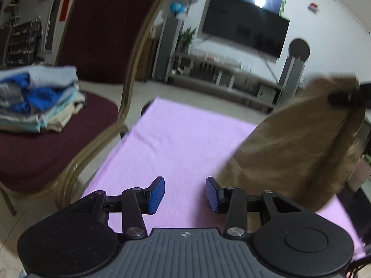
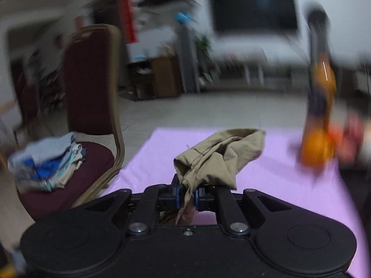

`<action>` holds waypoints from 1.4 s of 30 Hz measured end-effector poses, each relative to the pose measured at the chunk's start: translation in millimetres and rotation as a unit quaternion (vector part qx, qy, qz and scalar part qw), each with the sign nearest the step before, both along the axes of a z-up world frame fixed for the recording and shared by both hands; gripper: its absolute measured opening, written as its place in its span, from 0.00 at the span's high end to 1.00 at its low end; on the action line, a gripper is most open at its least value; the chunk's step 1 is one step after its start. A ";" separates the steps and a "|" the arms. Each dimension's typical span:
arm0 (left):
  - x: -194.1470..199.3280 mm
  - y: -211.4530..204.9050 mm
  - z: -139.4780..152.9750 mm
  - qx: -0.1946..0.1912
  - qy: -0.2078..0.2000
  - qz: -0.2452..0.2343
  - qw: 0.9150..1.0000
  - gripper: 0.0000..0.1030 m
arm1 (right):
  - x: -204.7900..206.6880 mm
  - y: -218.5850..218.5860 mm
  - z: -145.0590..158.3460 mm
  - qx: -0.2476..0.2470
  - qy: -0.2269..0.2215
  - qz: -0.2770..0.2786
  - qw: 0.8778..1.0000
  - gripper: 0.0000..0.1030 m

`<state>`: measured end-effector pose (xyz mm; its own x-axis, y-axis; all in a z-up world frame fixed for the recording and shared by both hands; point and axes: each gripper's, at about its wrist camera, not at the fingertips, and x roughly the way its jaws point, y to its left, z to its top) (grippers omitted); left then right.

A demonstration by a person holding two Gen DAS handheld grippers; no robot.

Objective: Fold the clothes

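A tan garment (image 2: 215,155) is pinched between the blue pads of my right gripper (image 2: 187,197), which is shut on it above the pink-covered table (image 2: 266,185). In the left wrist view the same garment (image 1: 296,148) hangs in the air at the right, held from its top by the right gripper (image 1: 345,97), its lower edge near the pink cloth (image 1: 176,143). My left gripper (image 1: 185,193) is open and empty above the near part of the pink cloth, just left of the hanging garment.
A dark red chair (image 1: 99,37) stands left of the table, with a stack of folded clothes (image 1: 39,99) on its seat; the stack also shows in the right wrist view (image 2: 48,162). A blurred orange object (image 2: 317,125) is at the table's far right. A TV (image 1: 245,25) hangs on the far wall.
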<state>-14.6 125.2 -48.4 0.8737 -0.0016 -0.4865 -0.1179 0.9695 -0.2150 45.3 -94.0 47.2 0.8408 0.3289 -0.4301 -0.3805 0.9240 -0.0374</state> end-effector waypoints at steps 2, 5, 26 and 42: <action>-1.9 -4.7 3.4 -0.002 -0.005 -0.004 1.000 0.61 | -7.7 3.0 15.4 -0.043 -0.042 0.017 0.998 0.90; -0.5 -13.0 0.7 -0.001 0.002 -0.014 1.000 0.61 | -17.0 4.4 32.1 -0.089 -0.089 0.035 0.991 0.90; 32.8 -47.2 -37.6 0.028 0.088 -0.037 0.995 0.62 | 183.2 -61.4 -100.3 -0.092 0.117 -0.021 0.989 0.78; 97.7 -66.7 -53.5 -0.073 0.150 -0.109 0.980 0.43 | 85.4 -191.8 -151.3 0.234 0.377 -0.096 0.891 0.27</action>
<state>83.1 58.5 -101.8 0.6632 -0.2610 -0.7014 0.0098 0.9402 -0.3405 130.7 -285.8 -104.1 0.4302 0.5024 -0.7500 0.0316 0.8219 0.5688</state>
